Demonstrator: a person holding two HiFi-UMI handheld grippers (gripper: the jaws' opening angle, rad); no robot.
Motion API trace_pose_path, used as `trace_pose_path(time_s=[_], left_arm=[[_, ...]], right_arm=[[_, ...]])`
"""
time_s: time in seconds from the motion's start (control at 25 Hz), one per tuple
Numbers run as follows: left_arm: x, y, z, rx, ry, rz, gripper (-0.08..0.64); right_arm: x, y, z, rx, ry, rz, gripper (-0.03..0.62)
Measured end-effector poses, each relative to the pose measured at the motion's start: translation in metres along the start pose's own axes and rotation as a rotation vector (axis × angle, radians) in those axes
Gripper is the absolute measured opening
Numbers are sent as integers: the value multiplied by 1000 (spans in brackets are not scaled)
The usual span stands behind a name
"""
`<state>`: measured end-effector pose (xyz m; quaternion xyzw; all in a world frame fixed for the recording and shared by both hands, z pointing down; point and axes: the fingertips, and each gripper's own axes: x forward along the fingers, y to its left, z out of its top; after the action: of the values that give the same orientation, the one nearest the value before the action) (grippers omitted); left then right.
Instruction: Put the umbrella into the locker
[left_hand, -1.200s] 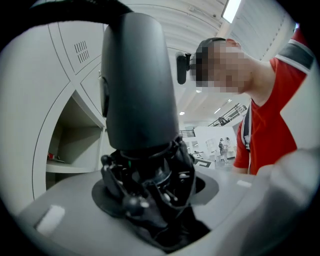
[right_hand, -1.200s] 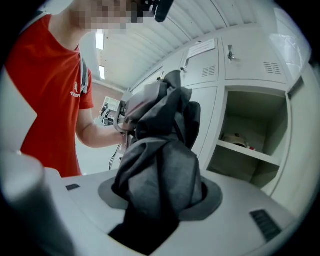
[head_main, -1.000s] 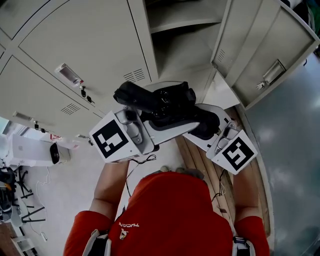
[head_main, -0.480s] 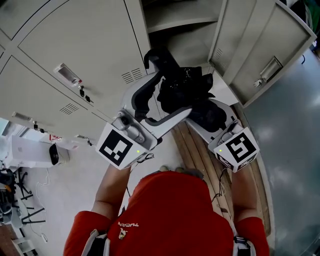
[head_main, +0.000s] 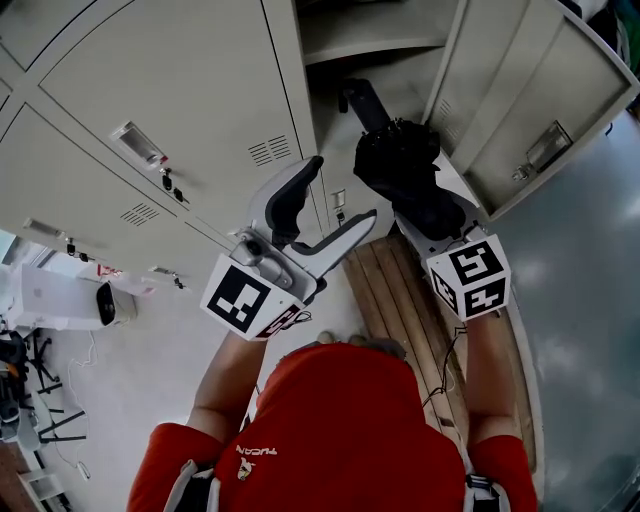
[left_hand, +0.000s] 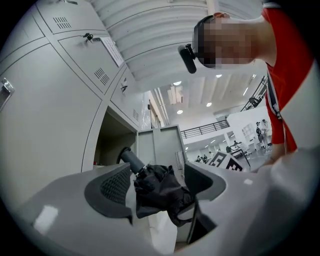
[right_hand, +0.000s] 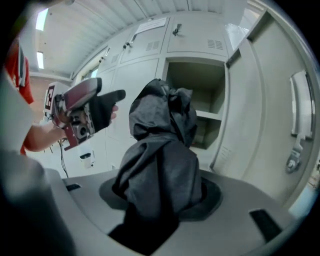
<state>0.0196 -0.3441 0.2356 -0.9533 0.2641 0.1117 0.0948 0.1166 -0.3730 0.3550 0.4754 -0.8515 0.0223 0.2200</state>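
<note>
Overhead, we see our right hand-held gripper (head_main: 408, 178) clamped on the folded black umbrella (head_main: 392, 150), whose handle points toward the open locker (head_main: 395, 70) compartment. Our left hand-held gripper (head_main: 342, 192) stands just beside it, jaws wide (they have just been opening) and empty. Its own view shows the umbrella beyond its pads, untouched. From the right gripper view, dark fabric bunches between the gripping jaws, facing the locker shelf (right_hand: 207, 115).
</note>
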Motion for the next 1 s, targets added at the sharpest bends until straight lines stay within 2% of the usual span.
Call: trace_pose_path(time_s=[0.12,0.32,0.48,0.68,0.8,1.0], left_arm=[[0,-3,-4,-2,8,-9,326],[-2,5,-11,13,38,48,126],[-5,10,-16,11,56,84,5],[-3,12,-21,14,68,88,5],[3,17,-28,22,111,99,5],[12,34,-31,34,119,133,5]], right_arm=[[15,-10,-10,-12,71,-21,229],[45,-25,-18,-4,155,-34,229],[68,-40,-18,-3,202,-39,229],[98,-58,-12,-56,266,-40,229],[117,-66,-9,-91,299,-29,229],[145,-76,-3,-114,319,-13,229]])
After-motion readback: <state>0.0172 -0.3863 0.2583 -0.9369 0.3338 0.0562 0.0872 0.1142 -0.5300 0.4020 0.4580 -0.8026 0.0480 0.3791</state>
